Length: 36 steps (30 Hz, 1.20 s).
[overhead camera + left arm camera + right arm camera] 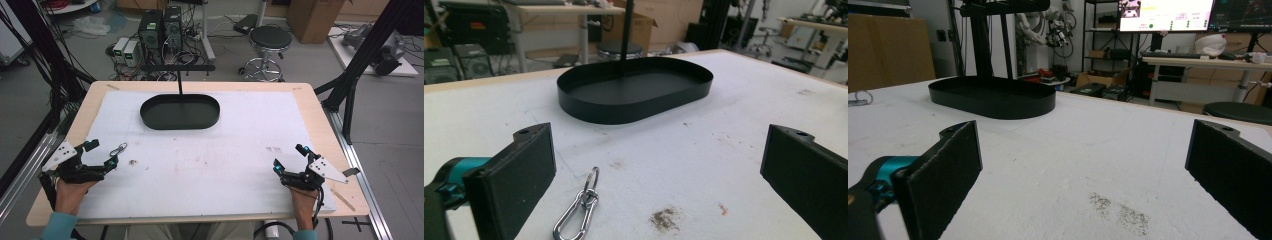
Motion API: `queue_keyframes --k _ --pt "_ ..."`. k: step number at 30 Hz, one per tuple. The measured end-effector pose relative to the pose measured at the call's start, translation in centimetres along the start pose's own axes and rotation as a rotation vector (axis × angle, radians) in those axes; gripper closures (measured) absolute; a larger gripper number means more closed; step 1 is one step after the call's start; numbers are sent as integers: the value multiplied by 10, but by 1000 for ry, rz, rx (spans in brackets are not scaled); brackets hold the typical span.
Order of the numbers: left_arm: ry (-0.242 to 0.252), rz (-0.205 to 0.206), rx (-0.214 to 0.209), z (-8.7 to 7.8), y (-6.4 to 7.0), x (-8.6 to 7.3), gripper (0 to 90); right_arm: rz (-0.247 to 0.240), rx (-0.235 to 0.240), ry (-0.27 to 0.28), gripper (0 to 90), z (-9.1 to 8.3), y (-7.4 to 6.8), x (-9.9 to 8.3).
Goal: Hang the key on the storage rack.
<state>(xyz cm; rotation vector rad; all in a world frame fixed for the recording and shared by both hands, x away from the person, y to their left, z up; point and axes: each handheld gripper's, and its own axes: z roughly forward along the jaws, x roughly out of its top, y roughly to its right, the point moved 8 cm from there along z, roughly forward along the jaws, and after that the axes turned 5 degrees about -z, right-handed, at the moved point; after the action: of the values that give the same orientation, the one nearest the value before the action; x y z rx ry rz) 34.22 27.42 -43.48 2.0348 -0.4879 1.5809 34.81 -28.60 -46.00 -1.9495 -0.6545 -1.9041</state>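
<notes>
From the high view, the left gripper [102, 154] sits with jaws spread at the near left of the tabletop [310, 100], the carabiner [118, 149] lying flat just beside its right jaw. In the left gripper view the carabiner [578, 207] lies off-centre near the left jaw, so a closing pinch could skid it away. In the right gripper view, the right gripper [1083, 175] is spread wide over bare tabletop, the black tray [993, 102] far off.

We can read no text, label, brand or number anywhere. The bright wall-mounted monitor screen [1166, 14] far beyond the right gripper's jaws shows coloured fields, but its writing is too small for us to make out.
</notes>
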Motion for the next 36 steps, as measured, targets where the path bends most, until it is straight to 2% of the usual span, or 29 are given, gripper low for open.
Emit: queue_keyframes --k 9,11,14,18,19,21,22,24,25,26,29,30,32,33,36 --pt "-137 86 -6 5 -4 16 17 -3 0 0 8 0 0 0" --pt "-172 124 -5 7 -5 19 17 -1 2 0 8 0 0 0" --pt "-199 124 1 11 -8 23 17 -2 3 0 8 0 0 0" --pt "-280 130 9 19 -16 26 17 -2 3 0 8 0 0 0" --pt "-280 130 9 19 -16 26 17 -3 2 0 8 0 0 0" --pt "-318 124 -2 22 -17 27 17 -7 2 2 8 0 0 0" --pt "-343 139 -6 27 -18 28 17 -5 2 2 8 0 0 0" --pt "-355 147 -8 29 -19 28 17 -7 2 3 8 0 0 0" --pt "-365 141 -14 31 -20 29 17 -7 2 3 8 0 0 0" --pt "-390 152 -16 34 -22 29 17 -9 2 2 8 0 0 0" --pt "-413 153 -7 39 -25 30 17 -5 2 5 8 0 0 0" --pt "-446 166 -7 42 -27 30 17 -6 2 5 8 0 0 0" --pt "-457 168 -6 44 -29 29 17 -1 3 2 8 0 -1 0" --pt "-477 152 0 46 -30 28 17 -4 2 2 8 0 0 0" --pt "-512 148 10 51 -34 25 17 -3 4 2 8 0 -1 0"
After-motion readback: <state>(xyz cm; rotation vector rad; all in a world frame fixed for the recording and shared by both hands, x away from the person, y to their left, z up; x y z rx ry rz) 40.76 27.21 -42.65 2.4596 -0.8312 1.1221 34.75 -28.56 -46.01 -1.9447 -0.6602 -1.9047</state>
